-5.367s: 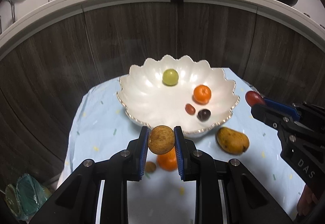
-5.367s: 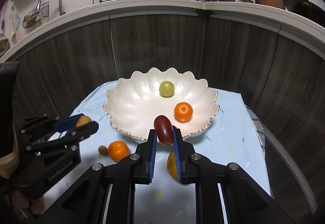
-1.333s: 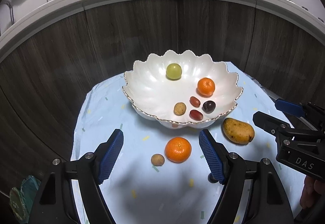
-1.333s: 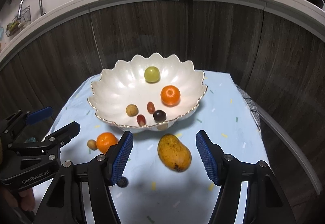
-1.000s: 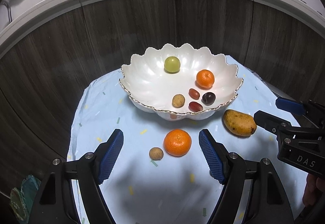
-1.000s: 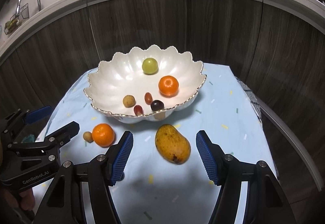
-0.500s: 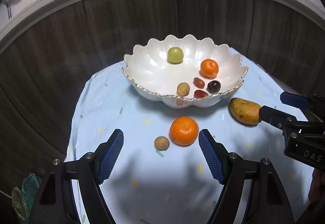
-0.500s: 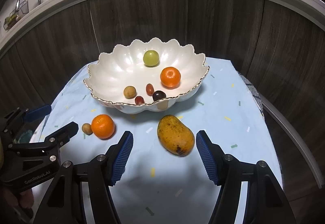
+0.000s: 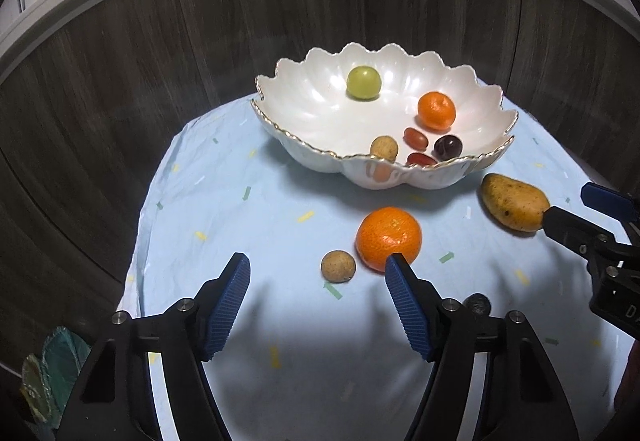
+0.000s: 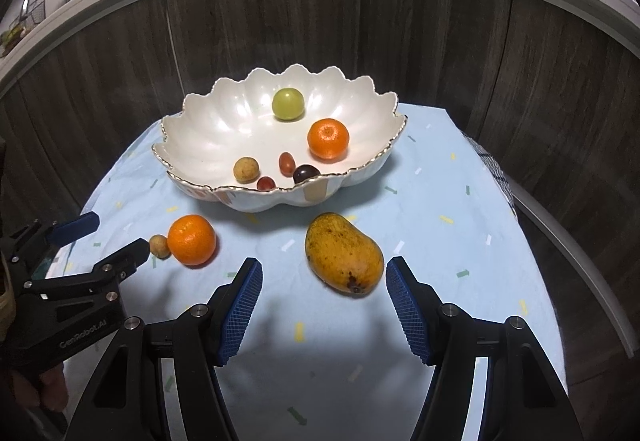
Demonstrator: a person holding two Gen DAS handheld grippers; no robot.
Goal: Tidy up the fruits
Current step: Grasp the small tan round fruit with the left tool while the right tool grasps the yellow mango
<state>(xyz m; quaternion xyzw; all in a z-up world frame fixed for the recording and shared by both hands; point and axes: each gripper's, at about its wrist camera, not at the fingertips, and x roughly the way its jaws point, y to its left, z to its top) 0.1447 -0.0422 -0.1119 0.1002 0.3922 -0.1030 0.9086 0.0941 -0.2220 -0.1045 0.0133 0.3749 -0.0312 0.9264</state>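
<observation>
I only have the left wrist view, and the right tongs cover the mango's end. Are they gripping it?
Observer: No. The right tongs are wide open. The mango lies untouched, just ahead between the pads.
Operator: Is it clear of the bowl?
Observer: Yes, bare cloth shows between it and the bowl.
Operator: Which end faces the tongs?
Observer: The end with the dark spot.
</observation>
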